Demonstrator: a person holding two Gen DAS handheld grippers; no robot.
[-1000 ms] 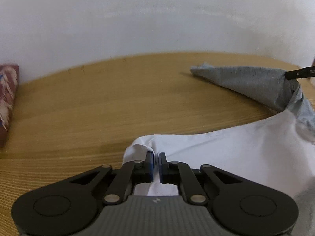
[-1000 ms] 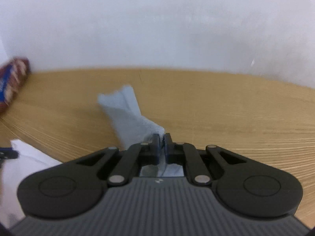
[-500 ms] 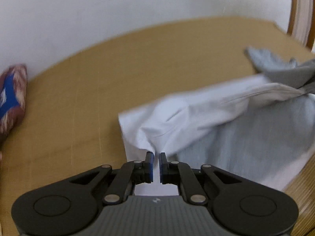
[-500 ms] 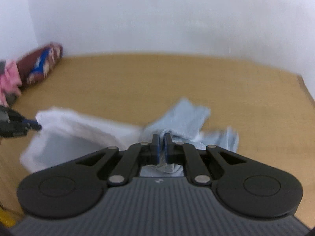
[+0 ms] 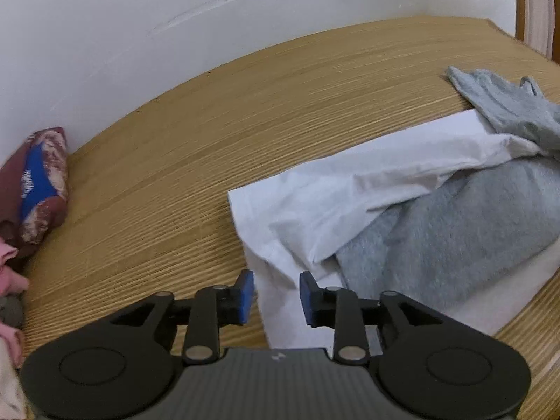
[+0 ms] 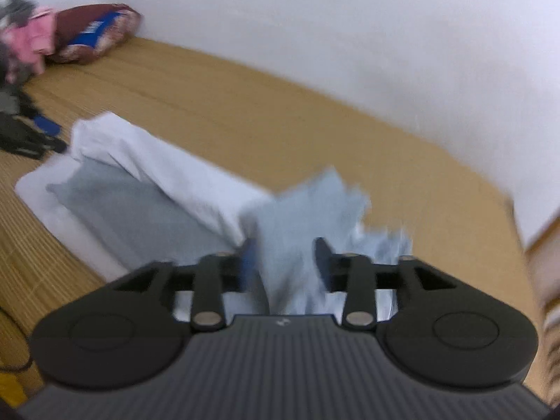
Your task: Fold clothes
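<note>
I see the wooden tabletop (image 5: pixel 182 161) running up to a white wall (image 5: pixel 175 17). The white-and-grey garment (image 5: pixel 413 217) lies crumpled toward the tabletop's right side, its grey sleeve (image 5: pixel 507 105) reaching for the far right corner. A patterned maroon bundle (image 5: pixel 42 182) sits at the far left edge. My left gripper (image 5: pixel 276 294) is spread above the garment's near hem, holding nothing; my right gripper (image 6: pixel 285 262), blurred, is spread too.

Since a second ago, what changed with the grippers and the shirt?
Both let go: the left hand-held gripper and right hand-held gripper, shut on the shirt before, now stand open. The white-and-grey shirt has been carried over and dropped folded on the mat. The patterned cushion stayed put.
</note>
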